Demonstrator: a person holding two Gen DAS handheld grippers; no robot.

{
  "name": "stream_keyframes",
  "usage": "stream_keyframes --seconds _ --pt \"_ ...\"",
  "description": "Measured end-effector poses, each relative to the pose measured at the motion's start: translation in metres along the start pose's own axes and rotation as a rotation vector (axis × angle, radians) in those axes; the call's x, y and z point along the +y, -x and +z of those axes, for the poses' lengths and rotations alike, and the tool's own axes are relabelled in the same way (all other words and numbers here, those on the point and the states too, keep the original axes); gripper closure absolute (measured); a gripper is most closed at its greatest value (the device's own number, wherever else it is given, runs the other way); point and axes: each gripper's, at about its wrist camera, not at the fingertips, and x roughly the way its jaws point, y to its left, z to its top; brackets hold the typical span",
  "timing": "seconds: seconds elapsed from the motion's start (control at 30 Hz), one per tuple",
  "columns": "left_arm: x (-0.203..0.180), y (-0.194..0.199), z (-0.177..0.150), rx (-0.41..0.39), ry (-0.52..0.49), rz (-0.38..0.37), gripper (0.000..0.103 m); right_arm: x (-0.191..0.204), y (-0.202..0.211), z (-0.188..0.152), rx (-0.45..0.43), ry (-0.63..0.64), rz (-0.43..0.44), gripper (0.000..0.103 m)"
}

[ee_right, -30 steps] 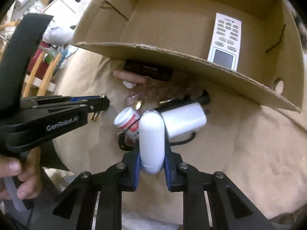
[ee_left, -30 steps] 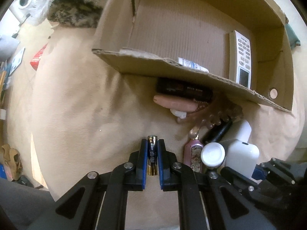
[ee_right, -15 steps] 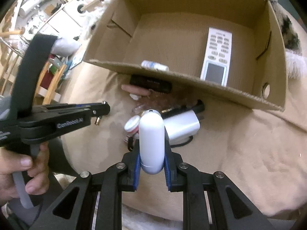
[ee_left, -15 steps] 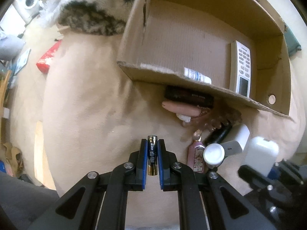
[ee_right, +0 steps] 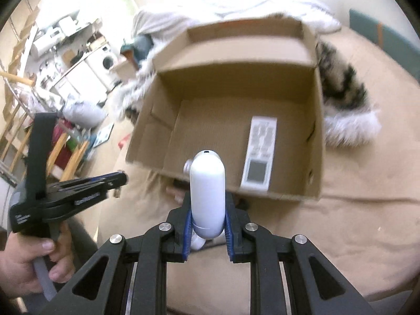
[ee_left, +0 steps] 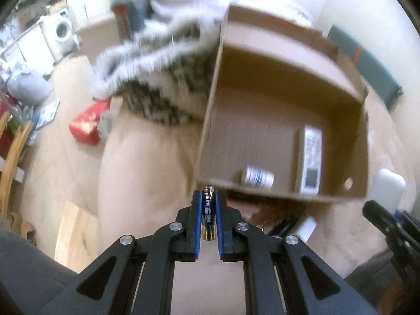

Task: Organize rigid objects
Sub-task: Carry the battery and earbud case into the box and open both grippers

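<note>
1. In the left wrist view, a battery (ee_left: 209,214) is seen clamped upright between the jaws of the left gripper (ee_left: 209,219), just short of the near wall of the box (ee_left: 286,78).
2. In the right wrist view, a white case (ee_right: 207,197) is seen gripped between the jaws of the right gripper (ee_right: 207,225), its rounded top level with the box's (ee_right: 236,60) near wall.
3. A small white bottle (ee_left: 257,177) lying inside the box by the near wall is shown clearly only in the left view; in the right view it is mostly hidden behind the case.
4. A remote (ee_left: 311,157) is seen in both views, lying flat on the box floor toward the right wall (ee_right: 260,153).
5. Dark items (ee_left: 265,206) outside the box, just below its near wall, are blurred in the left view and cannot be identified.
6. The hand (ee_right: 29,265) holding the left gripper (ee_right: 115,179) is shown only in the right view.
7. The box rests on a beige bed (ee_right: 354,223), with a furry blanket (ee_left: 157,78) beside it.
8. A washing machine (ee_left: 63,30) and wooden furniture (ee_right: 65,155) are seen in the room to the far left.
</note>
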Motion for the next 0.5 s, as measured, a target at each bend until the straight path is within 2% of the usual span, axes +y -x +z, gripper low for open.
stream_keyframes --seconds 0.17,0.33,0.5 --pt "0.000 0.012 0.019 -0.079 -0.017 0.000 0.094 -0.005 0.009 0.018 -0.072 -0.024 0.008 0.081" --pt "-0.012 0.013 0.042 -0.105 -0.052 -0.016 0.094 -0.014 0.014 0.041 -0.106 -0.057 0.035 0.081" --pt "-0.027 0.002 0.073 -0.108 -0.079 -0.032 0.094 -0.020 0.008 0.075 -0.120 -0.038 0.017 0.081"
